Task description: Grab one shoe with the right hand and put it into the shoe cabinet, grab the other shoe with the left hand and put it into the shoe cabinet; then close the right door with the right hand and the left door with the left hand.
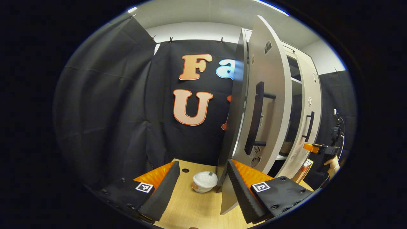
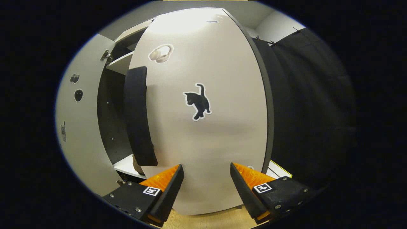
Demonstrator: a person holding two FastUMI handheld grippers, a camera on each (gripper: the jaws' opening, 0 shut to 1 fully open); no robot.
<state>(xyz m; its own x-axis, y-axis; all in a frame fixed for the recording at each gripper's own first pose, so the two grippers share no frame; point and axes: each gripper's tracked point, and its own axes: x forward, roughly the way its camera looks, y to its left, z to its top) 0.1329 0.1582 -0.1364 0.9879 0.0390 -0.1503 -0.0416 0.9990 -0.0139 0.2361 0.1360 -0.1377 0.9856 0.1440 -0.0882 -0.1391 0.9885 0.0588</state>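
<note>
In the left gripper view the cabinet's left door [image 1: 268,105] stands ajar, seen nearly edge-on, with its black bar handle [image 1: 256,117] facing me. My left gripper [image 1: 203,163] is open, and the door's lower edge sits just inside its right finger [image 1: 241,190]. Beyond is the right door [image 1: 313,105], with the other gripper [image 1: 318,148] and a hand at its outer side. In the right gripper view my right gripper [image 2: 206,165] is open, close against the right door [image 2: 216,136] with its cat sticker and black handle [image 2: 138,117]. A brownish thing [image 2: 137,166] lies on the shelf in the gap; I cannot tell what it is.
A white lidded cup [image 1: 204,182] stands on the wooden table [image 1: 190,206] between my left fingers. A yellow-edged box [image 1: 304,170] leans beside the cabinet's right side. Black cloth walls close in behind and on both sides.
</note>
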